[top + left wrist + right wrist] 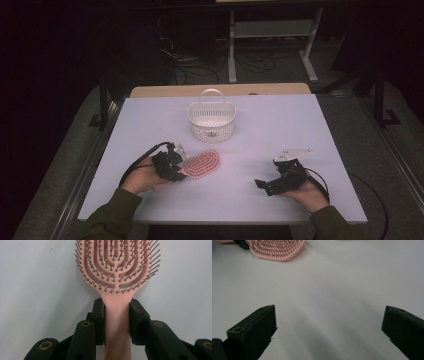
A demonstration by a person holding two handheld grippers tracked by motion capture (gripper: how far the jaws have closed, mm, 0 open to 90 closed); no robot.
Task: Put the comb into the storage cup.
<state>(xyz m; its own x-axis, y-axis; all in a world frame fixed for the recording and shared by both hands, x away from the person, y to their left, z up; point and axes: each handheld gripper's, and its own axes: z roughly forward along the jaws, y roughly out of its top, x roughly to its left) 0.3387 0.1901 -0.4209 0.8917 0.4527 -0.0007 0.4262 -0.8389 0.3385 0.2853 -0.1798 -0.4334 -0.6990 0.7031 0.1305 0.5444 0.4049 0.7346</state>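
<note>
The left gripper (117,315) is clamping the handle of a pink hairbrush (117,267), its two black jaws pressing against either side of the handle just below the bristled head. In the high view the brush (202,163) is lying on the white table (150,120), bristles facing up, toward the person's left side, with its head pointing up and to the right, toward a white basket (212,122) that is standing well apart from it near the table's far edge. The left gripper (176,167) is sitting low over the table in the person's left hand (142,179). The right gripper (267,186) is resting in the right hand (307,192) near the table's front edge, well apart from the brush, and its jaws are standing wide apart over bare table with nothing between them.
</note>
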